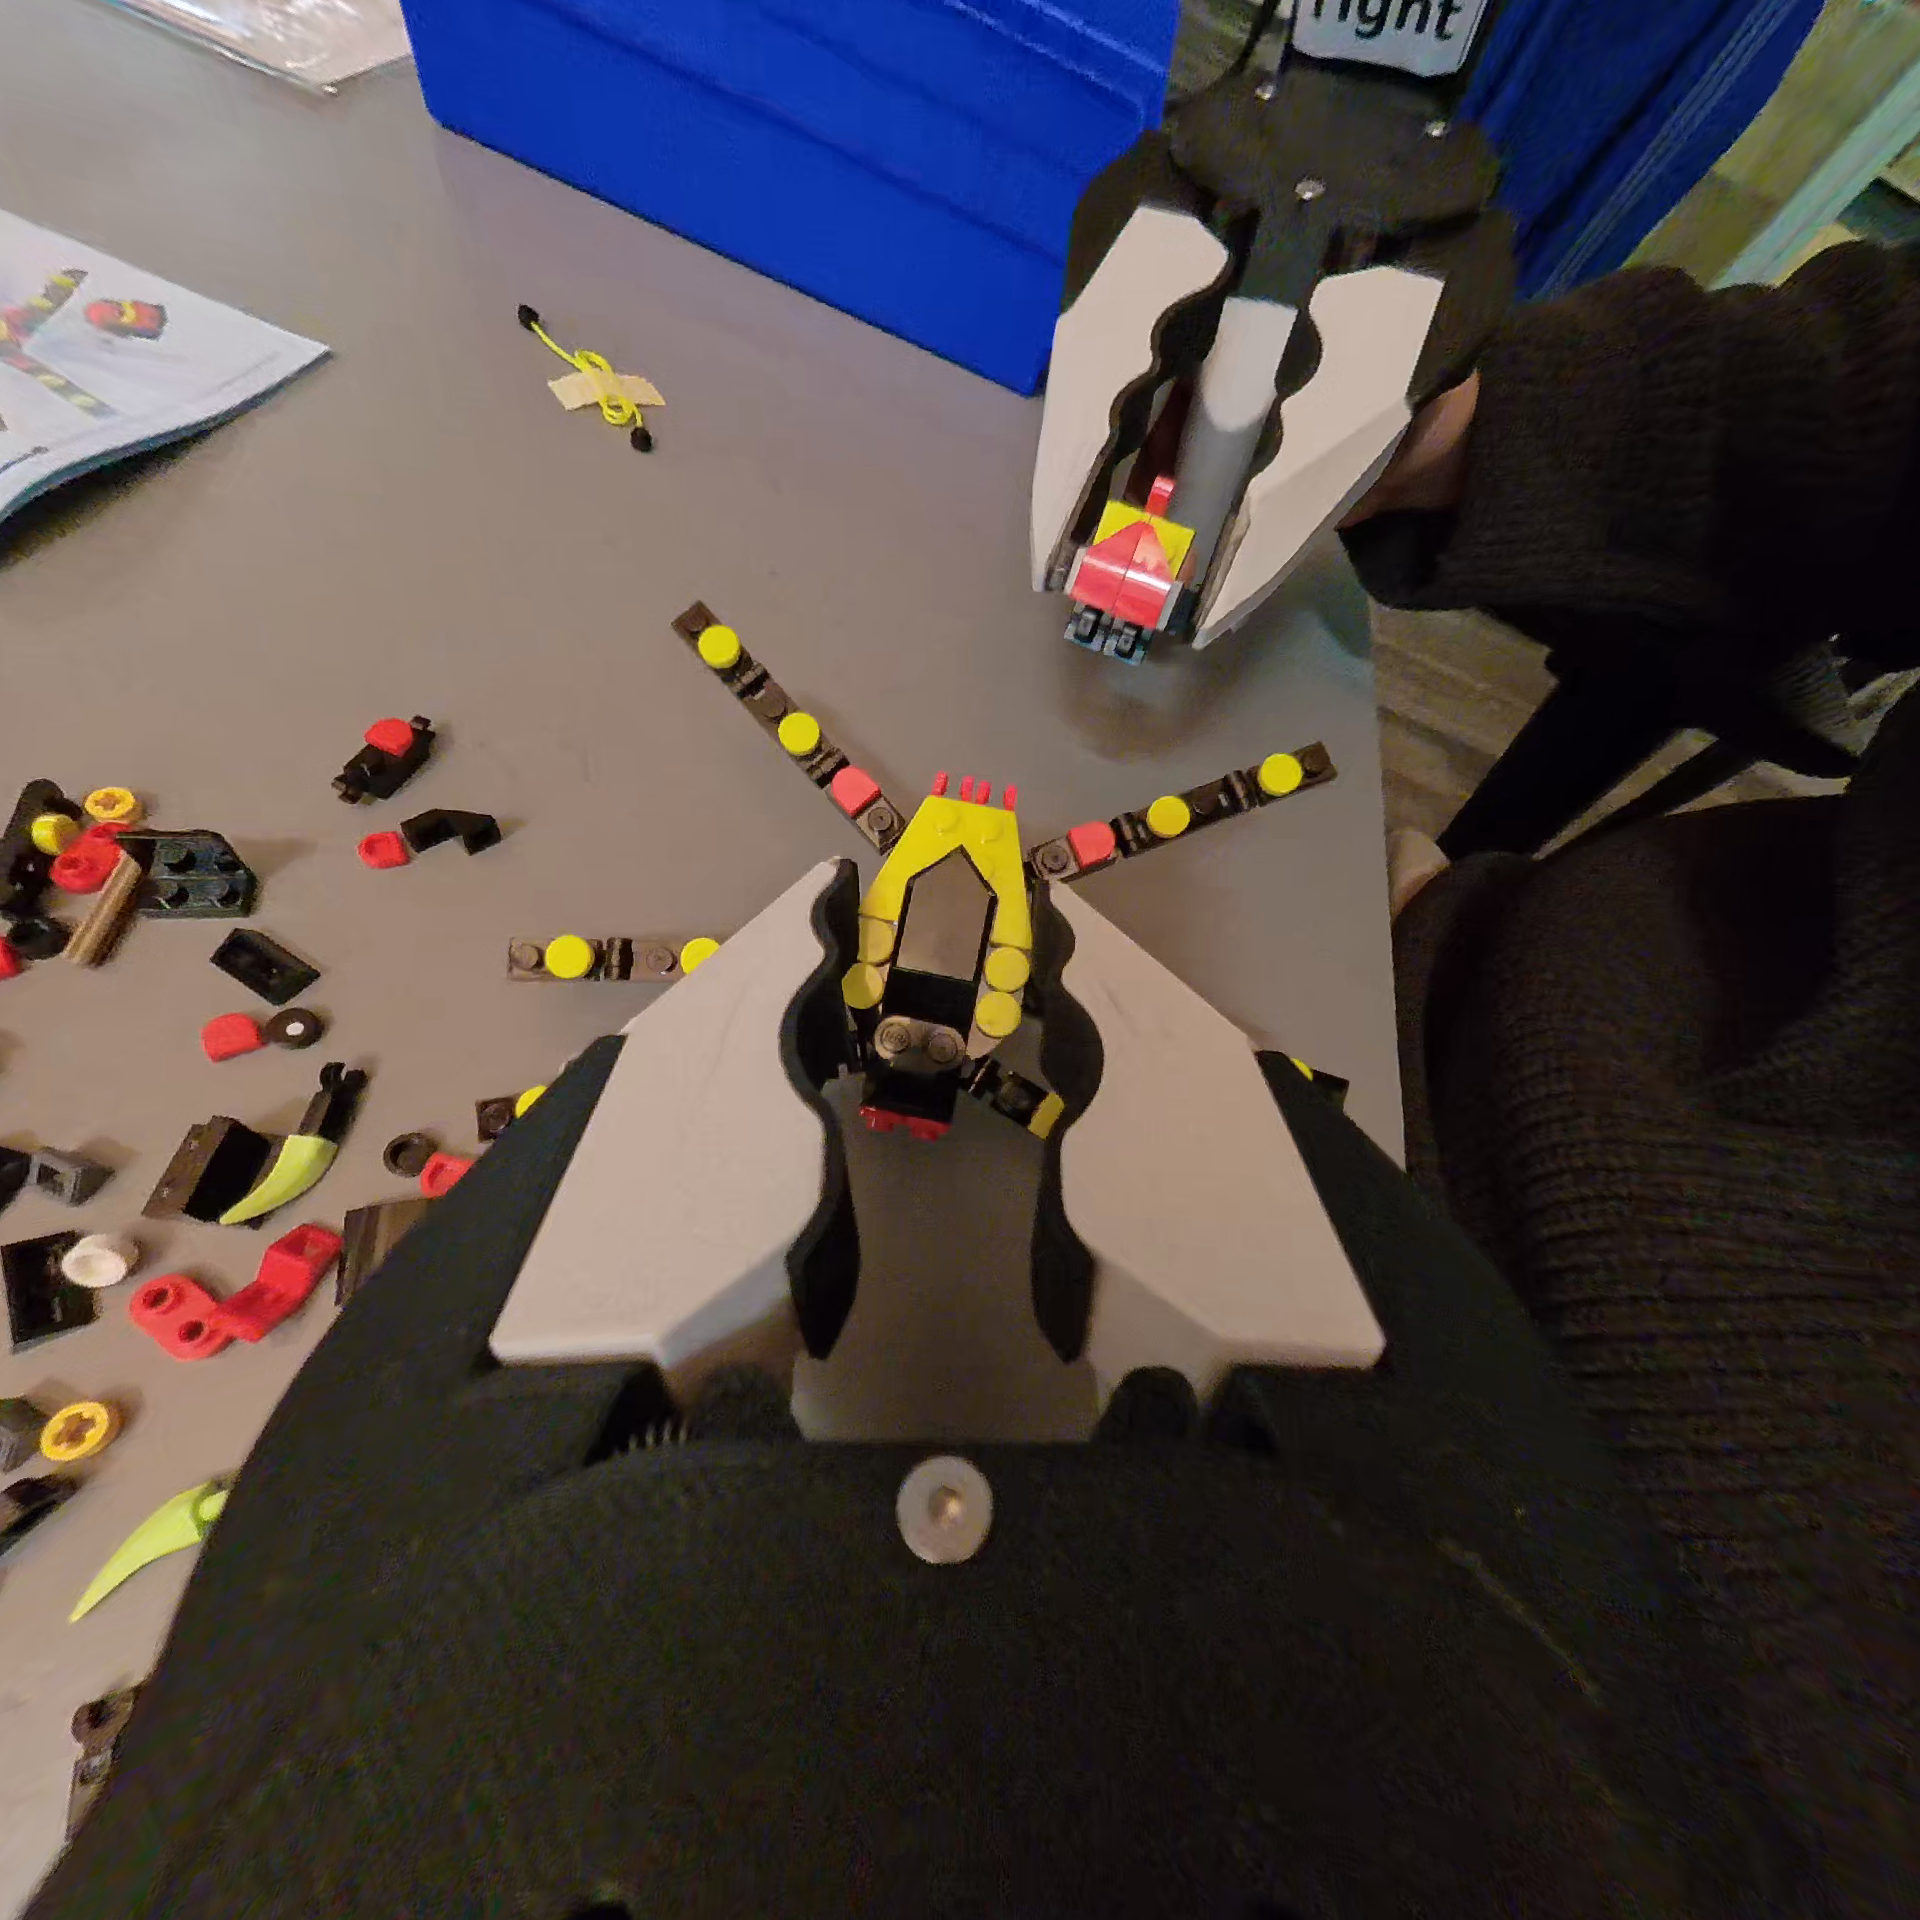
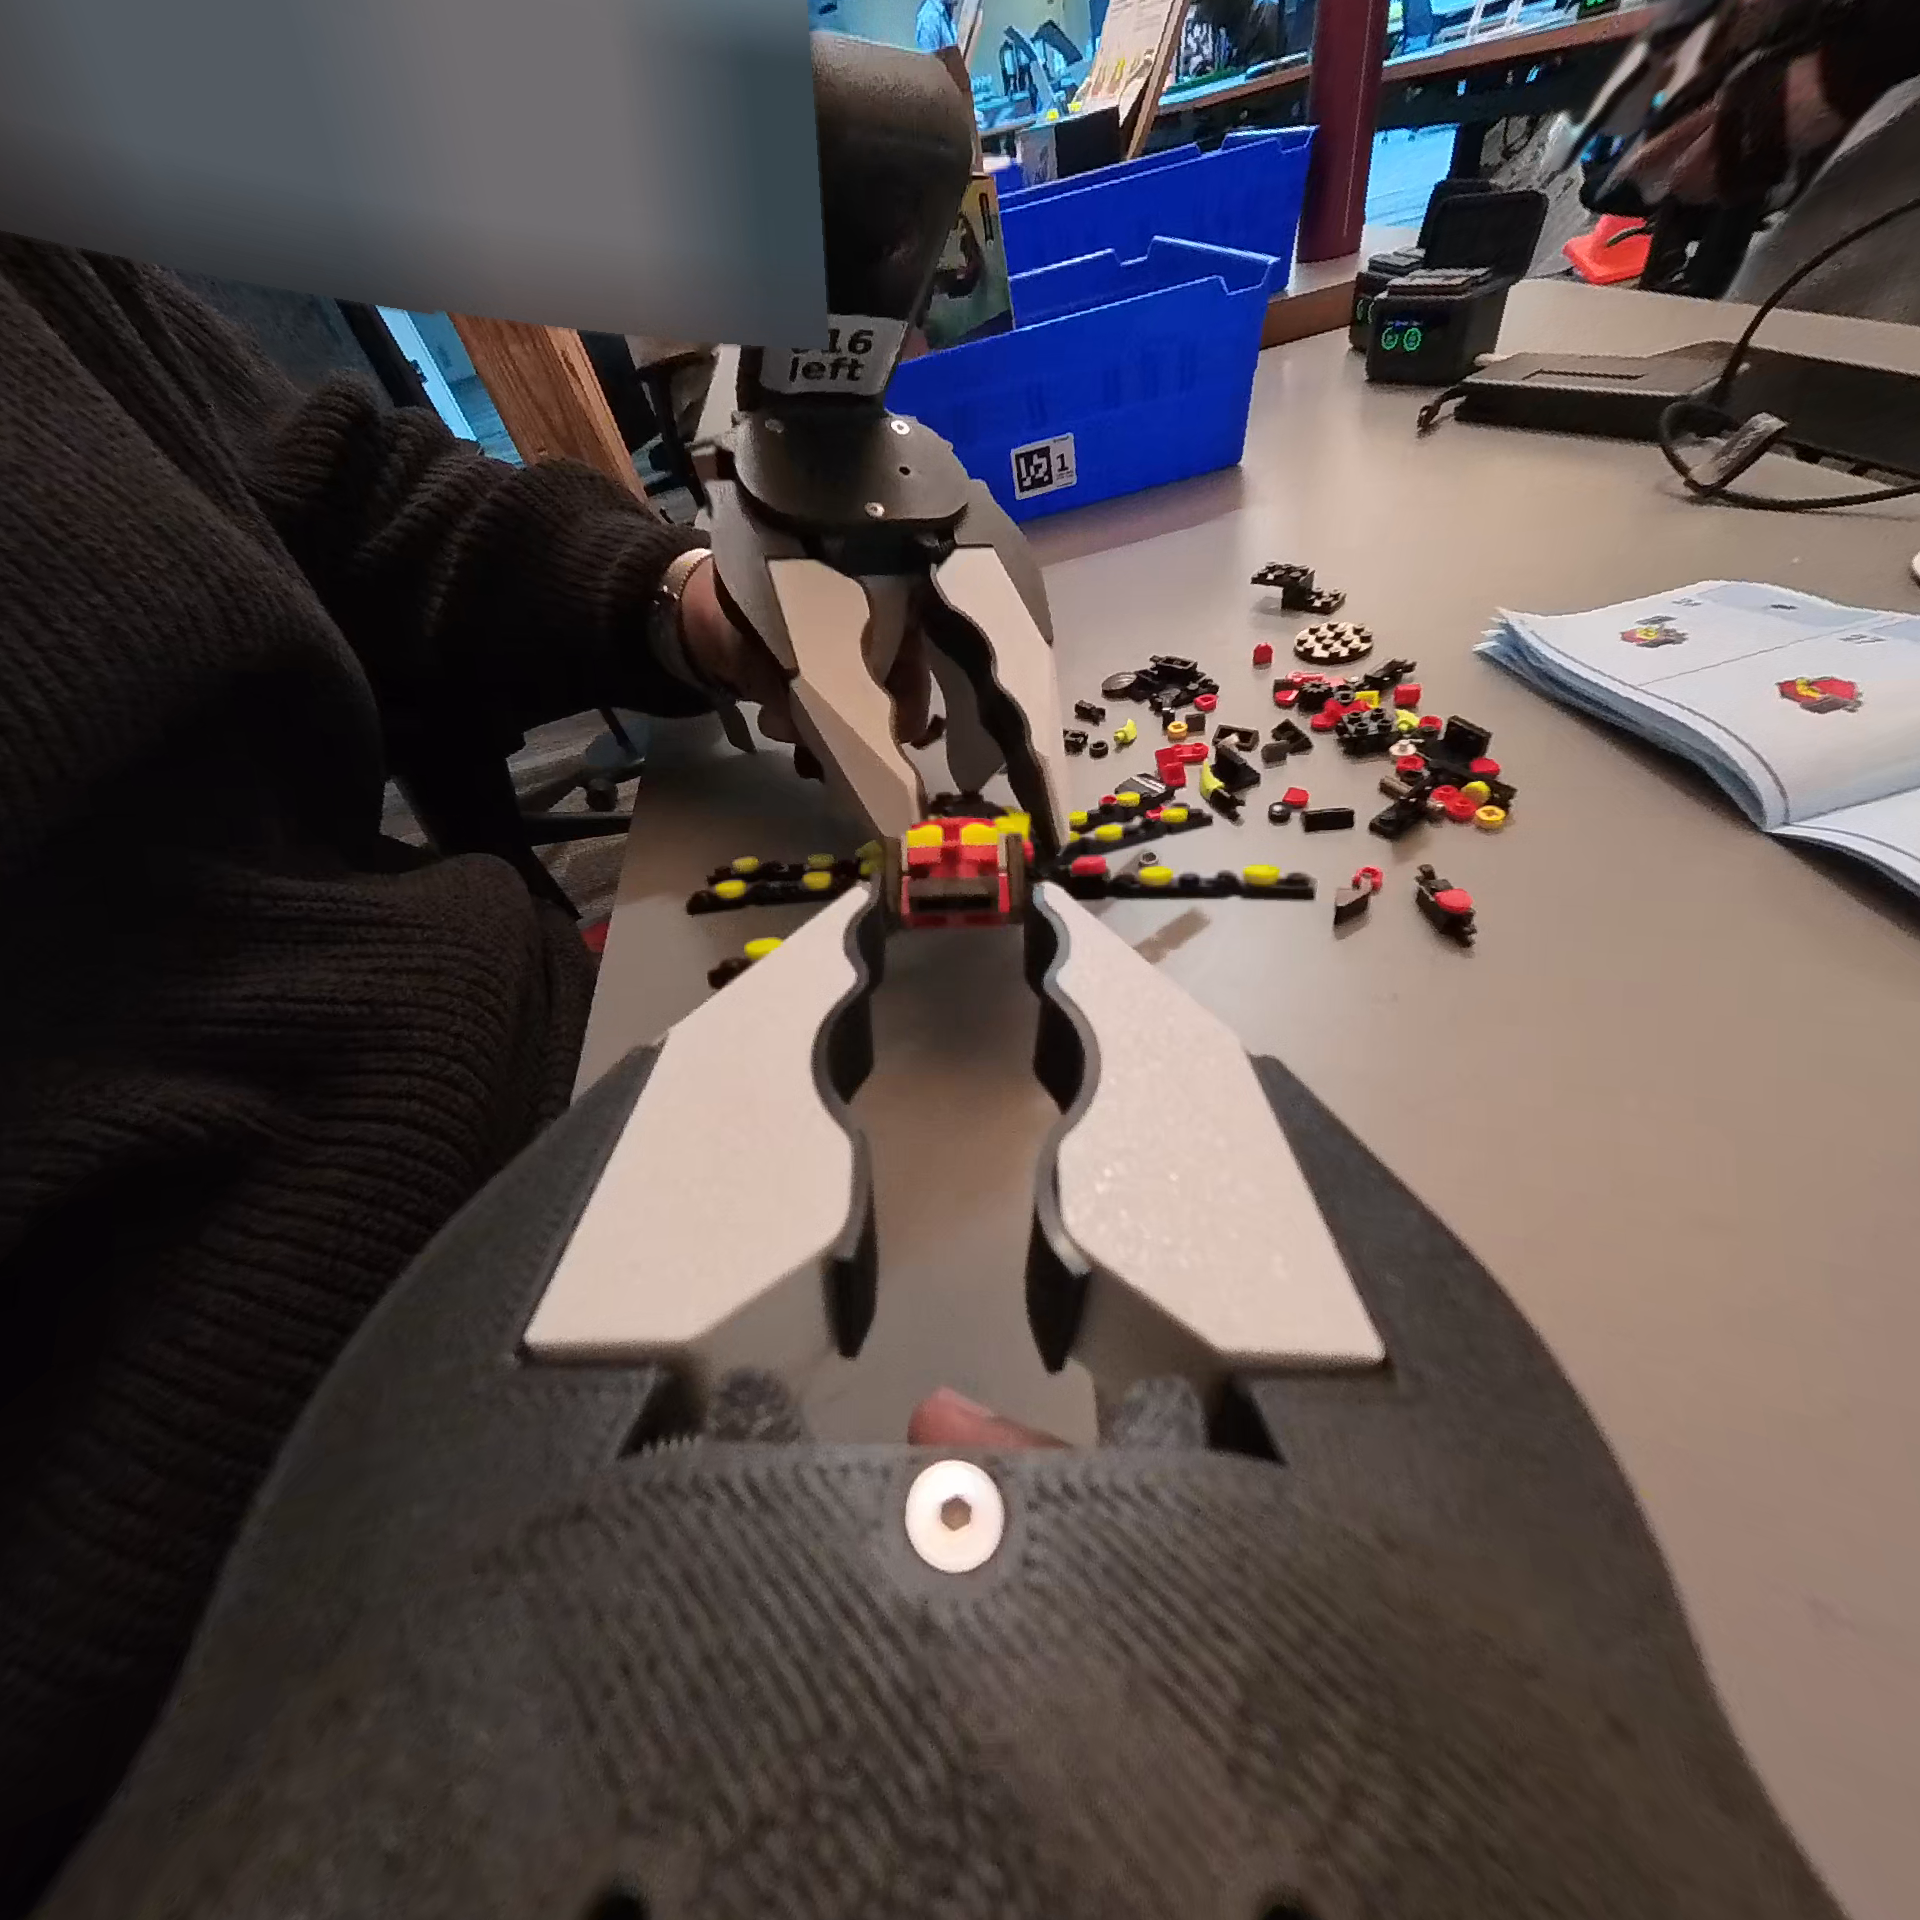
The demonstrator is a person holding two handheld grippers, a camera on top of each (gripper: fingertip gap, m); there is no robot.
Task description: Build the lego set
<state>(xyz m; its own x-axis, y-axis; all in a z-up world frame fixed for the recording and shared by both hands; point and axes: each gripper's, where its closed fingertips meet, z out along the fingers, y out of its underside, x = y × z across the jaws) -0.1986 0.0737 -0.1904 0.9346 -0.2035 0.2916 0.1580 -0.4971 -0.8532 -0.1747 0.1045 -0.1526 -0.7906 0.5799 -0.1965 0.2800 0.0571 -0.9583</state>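
The left gripper [image 1: 940, 914] with its grey and black fingers [image 1: 727, 1060] is closed most of the way around the yellow and black brick spider body [image 1: 940, 935], and holds it by its two sides. The spider body sits on the grey bench [image 1: 623, 540] close to the bench's right edge. Long black legs with yellow and red round studs [image 1: 790, 727] stick out from the body and lie flat on the bench. The right gripper [image 1: 1127, 613] is near the same right edge, a bit farther back, and apart from the spider body. Its fingers [image 1: 1091, 416] are squeezed on a small red and yellow brick block [image 1: 1127, 561], which pokes out past the tips, just above the bench. In the right wrist view that same block [image 2: 951, 873] sits between the right fingertips, right in front of the spider. A pile of small loose black, red and yellow bricks [image 1: 208, 1039] is spread over the left side of the bench. A curved lime green claw piece [image 1: 145, 1548] lies near the front left of it. A thin yellow string with a bit of tape [image 1: 603, 384] lies toward the back. An open paper building booklet [image 1: 125, 353] rests by the left edge. A big blue plastic bin [image 1: 779, 135] stands at the back edge. A black knitted sleeve [image 1: 1662, 1143] is at the right edge.
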